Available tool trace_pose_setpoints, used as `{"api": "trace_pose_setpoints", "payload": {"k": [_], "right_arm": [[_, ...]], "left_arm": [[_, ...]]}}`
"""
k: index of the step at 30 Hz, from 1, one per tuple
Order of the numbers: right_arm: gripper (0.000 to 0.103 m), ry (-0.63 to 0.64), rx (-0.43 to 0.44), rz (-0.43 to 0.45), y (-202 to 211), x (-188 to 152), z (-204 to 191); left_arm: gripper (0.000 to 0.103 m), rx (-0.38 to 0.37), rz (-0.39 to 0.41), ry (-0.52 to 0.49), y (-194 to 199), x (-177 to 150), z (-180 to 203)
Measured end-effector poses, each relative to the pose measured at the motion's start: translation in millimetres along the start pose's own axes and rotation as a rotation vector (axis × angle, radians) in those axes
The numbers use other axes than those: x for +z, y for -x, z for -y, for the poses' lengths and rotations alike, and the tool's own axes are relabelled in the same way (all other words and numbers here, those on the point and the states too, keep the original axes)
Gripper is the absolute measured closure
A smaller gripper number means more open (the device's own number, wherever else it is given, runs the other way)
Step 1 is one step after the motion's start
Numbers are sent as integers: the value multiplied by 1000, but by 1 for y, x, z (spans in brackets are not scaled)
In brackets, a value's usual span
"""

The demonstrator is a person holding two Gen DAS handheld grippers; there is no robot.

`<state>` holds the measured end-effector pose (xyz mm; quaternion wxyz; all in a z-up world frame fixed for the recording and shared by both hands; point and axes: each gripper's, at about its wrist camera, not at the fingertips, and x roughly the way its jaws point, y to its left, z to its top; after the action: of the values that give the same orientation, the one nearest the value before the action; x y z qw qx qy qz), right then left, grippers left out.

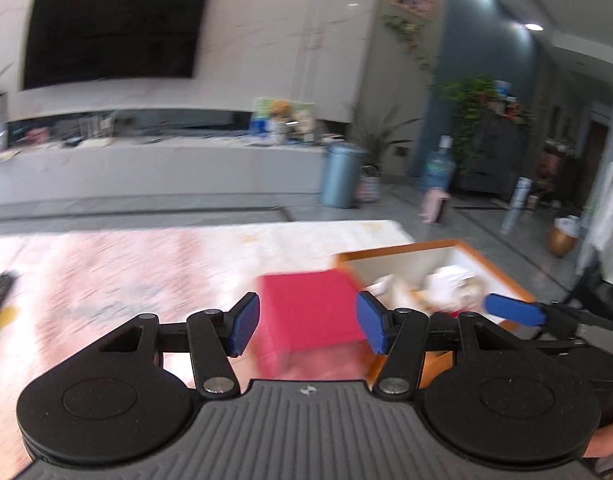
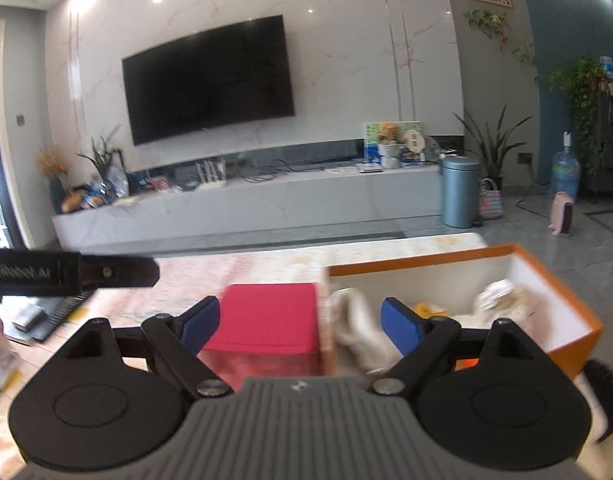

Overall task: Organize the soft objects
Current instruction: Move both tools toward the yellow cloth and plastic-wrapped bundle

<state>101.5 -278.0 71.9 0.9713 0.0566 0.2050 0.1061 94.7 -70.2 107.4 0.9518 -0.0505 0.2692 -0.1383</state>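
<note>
Two hand-held tools hover above a pale pink patterned desk (image 2: pixel 266 268) in a living room. Both are spread wide and hold nothing.

The left tool (image 1: pixel 308 328) has its blue-padded fingers either side of a red square-topped block (image 1: pixel 306 304), possibly a cushion, which lies straight ahead and below it. The pads do not touch the block. The frame is blurred by motion, so its material is unclear.

The right tool (image 2: pixel 300 324) sits with the same red block ahead and slightly to its left. Ahead and to its right stands an open rectangular box with an orange rim and white inside walls (image 2: pixel 546 272), its near corner just beside the block. Inside the box lie crumpled white and cream soft cloths or toys (image 2: pixel 358 320), with something yellow among them; their exact kind cannot be told.

Judging by position, the left tool is better centred on the block, and the box lies to its right, so a transfer would travel rightward.

At the right tool's far left, a black bar carries white lettering, mirrored and too blurred to read. No other writing is legible.
</note>
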Motion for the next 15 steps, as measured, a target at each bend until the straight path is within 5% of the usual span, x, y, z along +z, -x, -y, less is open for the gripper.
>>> {"api": "trace_pose_setpoints", "payload": {"k": [6, 15], "right_arm": [[17, 21, 76, -35, -15, -27, -54], [23, 161, 89, -79, -53, -55, -100]], "left_arm": [[36, 74, -54, 179, 7, -24, -67], [36, 131, -158, 258, -21, -61, -125]]}}
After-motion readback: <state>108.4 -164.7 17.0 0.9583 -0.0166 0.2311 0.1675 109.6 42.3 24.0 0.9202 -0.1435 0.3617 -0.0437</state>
